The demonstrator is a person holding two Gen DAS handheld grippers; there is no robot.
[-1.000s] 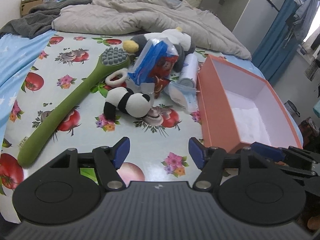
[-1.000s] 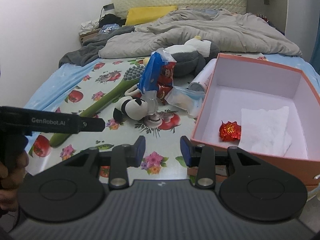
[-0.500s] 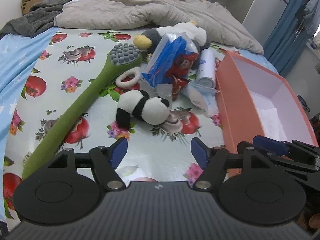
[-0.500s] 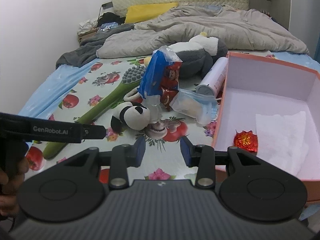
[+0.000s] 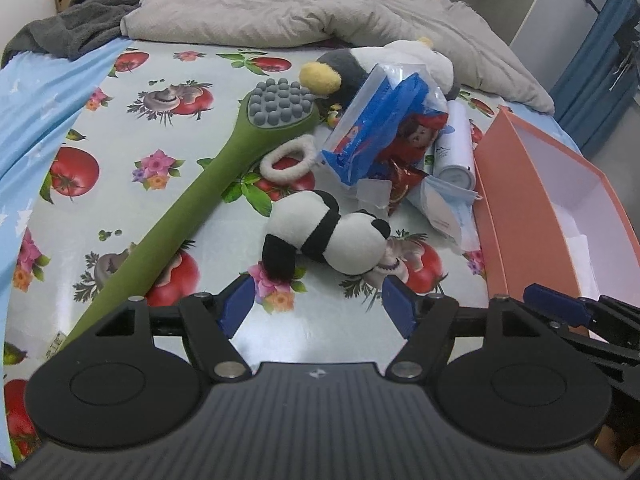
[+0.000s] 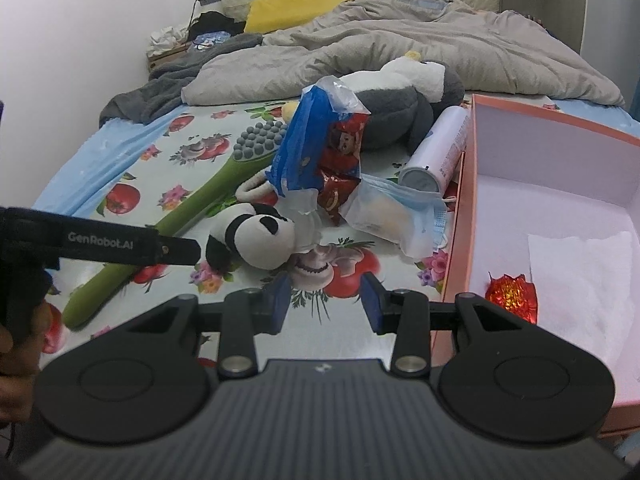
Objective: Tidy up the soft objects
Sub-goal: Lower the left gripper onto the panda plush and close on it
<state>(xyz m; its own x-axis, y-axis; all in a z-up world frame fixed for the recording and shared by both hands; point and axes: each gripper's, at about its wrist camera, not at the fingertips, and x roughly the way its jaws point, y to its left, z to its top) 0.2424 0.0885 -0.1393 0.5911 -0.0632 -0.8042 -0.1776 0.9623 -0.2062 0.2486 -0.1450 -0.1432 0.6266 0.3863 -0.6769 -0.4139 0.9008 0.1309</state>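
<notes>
On the fruit-print bed cover [image 5: 120,128], the released left tool [image 5: 316,308] frames a small black-and-white plush panda [image 5: 324,236] lying near the salmon-pink cardboard box [image 5: 532,216]; best lowered astride its belly, while the right tool [image 6: 326,300] hovers unclenched, empty.

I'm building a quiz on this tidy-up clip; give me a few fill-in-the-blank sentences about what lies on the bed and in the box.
1. The small plush lying nearest the left claw is a ____.
2. The long massage brush has a ____ handle.
3. Inside the box, beside the white tissue, lies a shiny ____ wrapper.

Missing words: panda; green; red
</notes>
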